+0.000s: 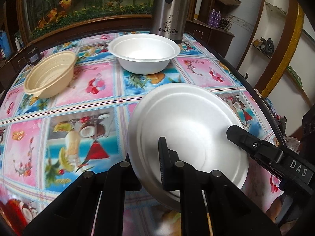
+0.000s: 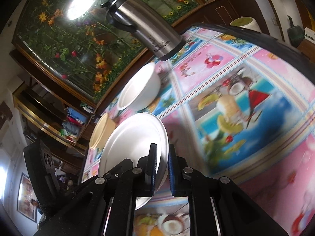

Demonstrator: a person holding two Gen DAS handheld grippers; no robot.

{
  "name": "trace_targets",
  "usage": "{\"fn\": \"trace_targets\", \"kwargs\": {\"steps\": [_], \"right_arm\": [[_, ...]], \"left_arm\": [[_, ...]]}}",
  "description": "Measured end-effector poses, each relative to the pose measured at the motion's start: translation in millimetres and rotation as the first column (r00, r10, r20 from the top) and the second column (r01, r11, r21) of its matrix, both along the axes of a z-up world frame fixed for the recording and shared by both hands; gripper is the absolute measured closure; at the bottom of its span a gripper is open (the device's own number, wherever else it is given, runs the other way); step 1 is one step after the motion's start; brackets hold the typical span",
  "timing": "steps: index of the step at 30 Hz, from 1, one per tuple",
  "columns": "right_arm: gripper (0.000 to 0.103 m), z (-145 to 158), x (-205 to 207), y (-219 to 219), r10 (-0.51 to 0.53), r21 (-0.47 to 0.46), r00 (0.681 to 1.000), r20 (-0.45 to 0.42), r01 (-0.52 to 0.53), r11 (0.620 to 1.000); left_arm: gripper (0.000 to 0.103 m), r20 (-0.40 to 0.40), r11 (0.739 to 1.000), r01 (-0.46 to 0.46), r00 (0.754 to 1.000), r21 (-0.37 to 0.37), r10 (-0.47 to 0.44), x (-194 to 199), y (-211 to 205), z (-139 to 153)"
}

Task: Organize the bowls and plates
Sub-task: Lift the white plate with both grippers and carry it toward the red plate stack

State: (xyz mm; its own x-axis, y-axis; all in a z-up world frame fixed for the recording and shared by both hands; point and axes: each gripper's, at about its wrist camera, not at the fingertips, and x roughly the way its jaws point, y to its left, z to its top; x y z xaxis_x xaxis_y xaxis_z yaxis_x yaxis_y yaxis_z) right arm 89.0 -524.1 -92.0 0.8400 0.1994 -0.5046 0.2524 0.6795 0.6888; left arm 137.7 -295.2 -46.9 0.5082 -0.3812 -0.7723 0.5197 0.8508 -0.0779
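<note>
On the left of the table (image 1: 65,106), under its bright fruit-print cloth, a tan bowl (image 1: 51,75) sits tipped, its open mouth turned toward the near left. To its right and farther back stands a white bowl (image 1: 143,54), upright and well apart from the tan one. Just behind the white bowl rises a steel flask (image 1: 170,9), close to the table's far edge. Beyond that runs a wooden frame filled with flowers (image 1: 65,2), and shelves line the wall on the right.

Nearest the cameras is a white plate (image 1: 187,125), held off the cloth and tilted with its hollow face toward the left wrist camera. Nothing lies between it and the two bowls. The left gripper (image 1: 155,169) has its one visible finger (image 1: 164,163) pressed on the plate's inner face near the lower rim; the other finger is hidden behind the plate, so it looks clamped on the rim, though the far side cannot be seen. The right gripper (image 2: 162,169) comes in from the right, and its arm reaches across the plate's right edge in the left view. In the right wrist view its two fingers (image 2: 152,169) straddle the plate's rim with the thin edge between them, closed onto it, so both grippers hold the same plate at different points of its rim
</note>
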Motion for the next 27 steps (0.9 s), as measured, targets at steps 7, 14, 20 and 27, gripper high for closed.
{"fn": "trace_targets", "kwargs": {"steps": [7, 14, 20, 27], "right_arm": [[0.093, 8, -13, 40, 0.042, 0.022, 0.997, 0.059, -0.044, 0.999], [0.093, 26, -24, 86, 0.11, 0.007, 0.989, 0.101, -0.111, 0.994], [0.093, 44, -33, 121, 0.152, -0.022, 0.979, 0.137, -0.151, 0.988], [0.093, 60, -37, 157, 0.209, -0.053, 0.966, 0.153, -0.203, 0.978]], "left_arm": [[0.093, 0.072, 0.999, -0.05, 0.996, 0.006, 0.05, -23, 45, 19], [0.093, 0.122, 0.995, -0.097, 0.988, -0.008, 0.098, -43, 90, 35], [0.093, 0.169, 0.991, -0.128, 0.977, -0.023, 0.13, -61, 124, 50], [0.092, 0.193, 0.986, -0.163, 0.967, -0.036, 0.167, -71, 159, 58]]}}
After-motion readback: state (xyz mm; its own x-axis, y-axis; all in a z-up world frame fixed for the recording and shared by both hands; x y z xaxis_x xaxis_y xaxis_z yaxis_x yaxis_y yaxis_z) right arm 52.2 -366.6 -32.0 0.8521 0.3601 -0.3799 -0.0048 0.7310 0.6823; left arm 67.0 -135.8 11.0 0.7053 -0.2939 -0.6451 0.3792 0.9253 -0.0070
